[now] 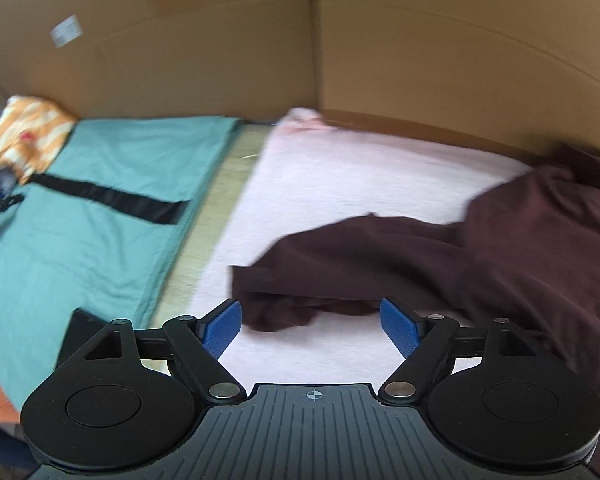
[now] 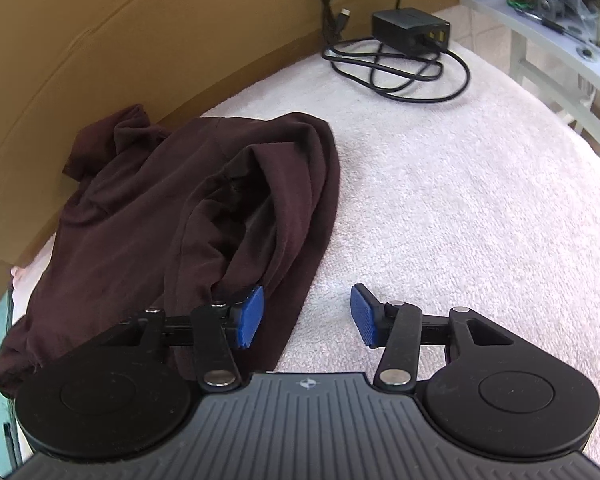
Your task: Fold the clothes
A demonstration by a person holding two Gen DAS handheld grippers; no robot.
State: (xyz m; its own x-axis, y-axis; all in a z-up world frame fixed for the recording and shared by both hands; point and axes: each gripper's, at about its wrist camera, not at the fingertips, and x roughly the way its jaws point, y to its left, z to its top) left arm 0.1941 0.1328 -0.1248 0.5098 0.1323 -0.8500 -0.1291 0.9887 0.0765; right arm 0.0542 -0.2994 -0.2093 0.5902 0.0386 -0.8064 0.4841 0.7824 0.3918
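1. A dark maroon shirt (image 2: 204, 200) lies crumpled on a pale pink towel (image 2: 460, 200) that covers the surface, close against a cardboard wall (image 2: 100, 40) at 10 o'clock in the right wrist view.
2. The left hand-held gripper (image 1: 310, 326) hangs above the towel with its blue pads (image 1: 224, 330) spread wide and nothing between them. A loose edge of the shirt lies just beyond them, at 12 o'clock.
3. The right hand-held gripper (image 2: 306, 316) is partly open. Its left pad touches the shirt's near edge, while the right pad stands clear over bare towel, so the cloth is not pinched.
4. At 1 o'clock from the right hand-held gripper, a black charger (image 2: 410, 30) and its coiled cable (image 2: 400, 76) rest on the towel.
5. In the left wrist view, a teal cloth (image 1: 100, 200) with a black strap (image 1: 112, 198) lies at 10 o'clock, with an orange striped garment (image 1: 28, 136) beyond it.
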